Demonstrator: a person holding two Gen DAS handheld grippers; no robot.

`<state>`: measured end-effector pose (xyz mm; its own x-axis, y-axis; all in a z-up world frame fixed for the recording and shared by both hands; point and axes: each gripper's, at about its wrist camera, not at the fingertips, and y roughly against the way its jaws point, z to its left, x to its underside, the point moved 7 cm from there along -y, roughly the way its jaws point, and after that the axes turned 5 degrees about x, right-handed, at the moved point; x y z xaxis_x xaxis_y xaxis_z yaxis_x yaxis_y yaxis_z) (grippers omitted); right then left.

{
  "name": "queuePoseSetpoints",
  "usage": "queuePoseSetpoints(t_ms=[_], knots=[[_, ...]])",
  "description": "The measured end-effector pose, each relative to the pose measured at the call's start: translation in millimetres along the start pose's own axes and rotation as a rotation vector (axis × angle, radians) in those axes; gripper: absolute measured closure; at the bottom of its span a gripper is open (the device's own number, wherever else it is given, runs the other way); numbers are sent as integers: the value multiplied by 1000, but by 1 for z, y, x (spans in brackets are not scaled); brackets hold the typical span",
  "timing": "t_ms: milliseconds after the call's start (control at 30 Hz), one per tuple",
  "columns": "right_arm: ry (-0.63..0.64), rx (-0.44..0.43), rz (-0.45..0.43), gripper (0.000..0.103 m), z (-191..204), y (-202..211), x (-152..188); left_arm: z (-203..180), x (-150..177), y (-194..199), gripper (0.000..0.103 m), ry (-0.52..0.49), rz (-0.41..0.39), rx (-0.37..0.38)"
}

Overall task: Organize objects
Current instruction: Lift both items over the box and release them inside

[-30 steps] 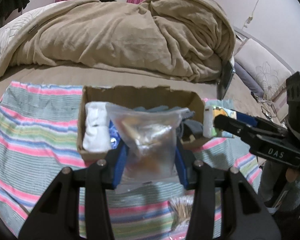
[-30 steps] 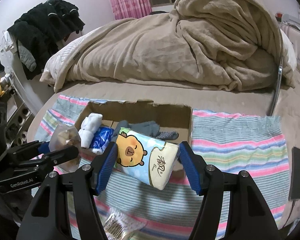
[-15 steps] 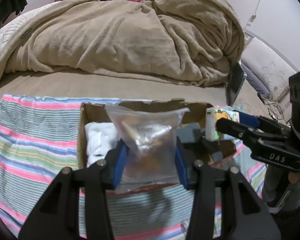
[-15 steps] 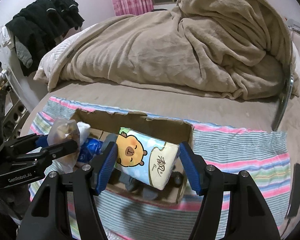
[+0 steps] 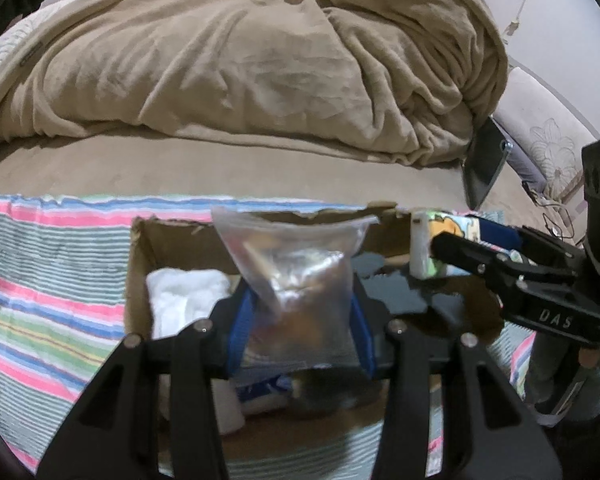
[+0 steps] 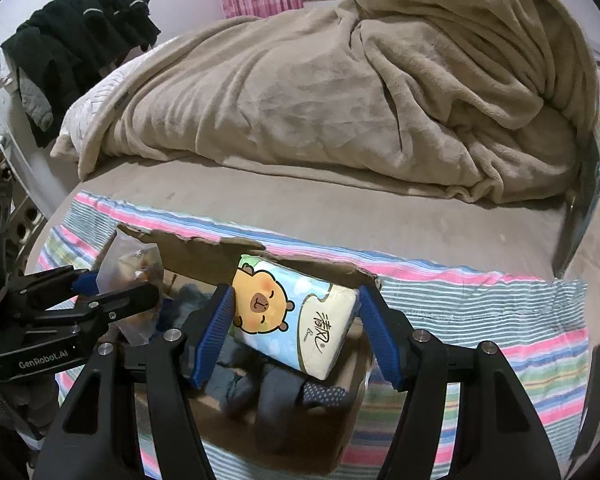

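While both grippers hang over the cardboard box (image 6: pixel 204 252), each is clamped on its load. We see the left gripper (image 5: pixel 300 320) w/ blue pads pinching the lower part of a clear plastic bag (image 5: pixel 296 276) of brownish contents; the bag stands upright between the fingers, its top flaring above them, over the box's middle. In the right wrist view that bag (image 6: pixel 134 276) sits near the box's left end. The right gripper (image 6: pixel 296 328) grips a tissue pack (image 6: pixel 296 320) w/ a cartoon capybara on it, held tilted, printed end down toward us, pads pressing both long sides; it hangs over the box's right half, above dark grey socks (image 6: pixel 276 396) inside. From the left wrist view the pack (image 5: pixel 440 240) shows at the box's far right corner. White cloth (image 5: pixel 184 300) lies in the box's left end. The box sits on a striped blanket (image 6: pixel 480 320) spread on the bed, near its front edge; a rumpled tan comforter (image 6: pixel 340 100) is piled well behind.
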<state>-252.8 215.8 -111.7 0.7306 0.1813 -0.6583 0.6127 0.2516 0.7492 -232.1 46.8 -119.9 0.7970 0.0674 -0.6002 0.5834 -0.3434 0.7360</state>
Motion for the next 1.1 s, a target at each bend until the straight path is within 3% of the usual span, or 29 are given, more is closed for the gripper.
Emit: queuePoseSetpoints(t_ms=[267, 367, 433, 500, 1100], knots=[[22, 3, 14, 35, 1, -10, 4, 6, 1, -15, 55, 14, 26, 3], [19, 0, 14, 34, 0, -9, 2, 6, 0, -13, 49, 14, 22, -11], [12, -3, -1, 30, -1, -5, 0, 4, -2, -10, 41, 9, 14, -10], [6, 5, -22, 17, -2, 0, -2, 4, -3, -5, 34, 17, 0, -10], [-19, 29, -68, 15, 7, 66, 1, -10, 6, 71, 34, 21, -84, -16]])
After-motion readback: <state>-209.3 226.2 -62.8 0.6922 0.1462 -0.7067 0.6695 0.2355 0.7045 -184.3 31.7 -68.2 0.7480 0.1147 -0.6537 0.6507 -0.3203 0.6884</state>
